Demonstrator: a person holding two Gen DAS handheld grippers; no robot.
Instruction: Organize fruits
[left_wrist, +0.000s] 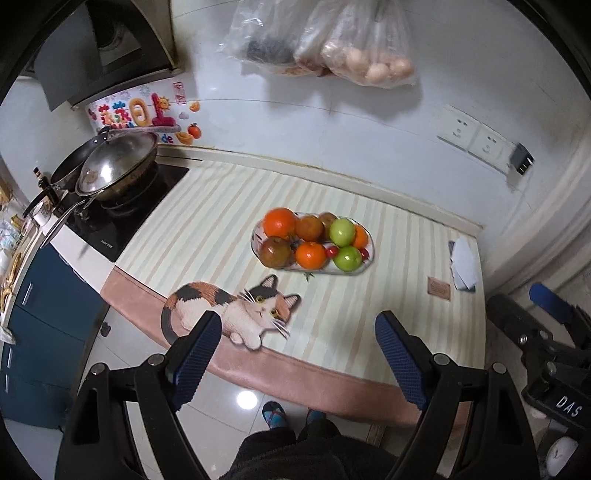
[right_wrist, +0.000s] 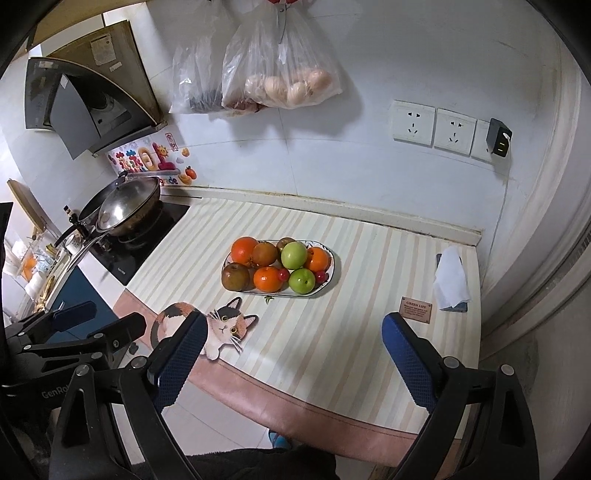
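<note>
Both grippers are hovering near the counter's front edge, the left gripper (left_wrist: 295, 338) and right gripper (right_wrist: 293, 338) each spread wide, gripping nothing. The plate (right_wrist: 330, 275) of fruits (right_wrist: 293, 255) is sitting mid-counter on a striped mat (right_wrist: 332, 332).

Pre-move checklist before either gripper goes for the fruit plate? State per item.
1. Left gripper open and empty: ok, fingers spread with nothing between them.
2. Right gripper open and empty: ok, same.
3. Fruit plate reachable: ok, it sits mid-mat ahead of both grippers, nothing in between.
4. Fruit all on the plate: ok, oranges, green apples, brownish fruit and small red ones are piled on it; none on the striped mat.
5. Destination for sorted fruit: cannot tell, no second dish or basket in view.
6. Side clutter: ok, the white tissue on a dark object lies far right, away from the plate.
</note>
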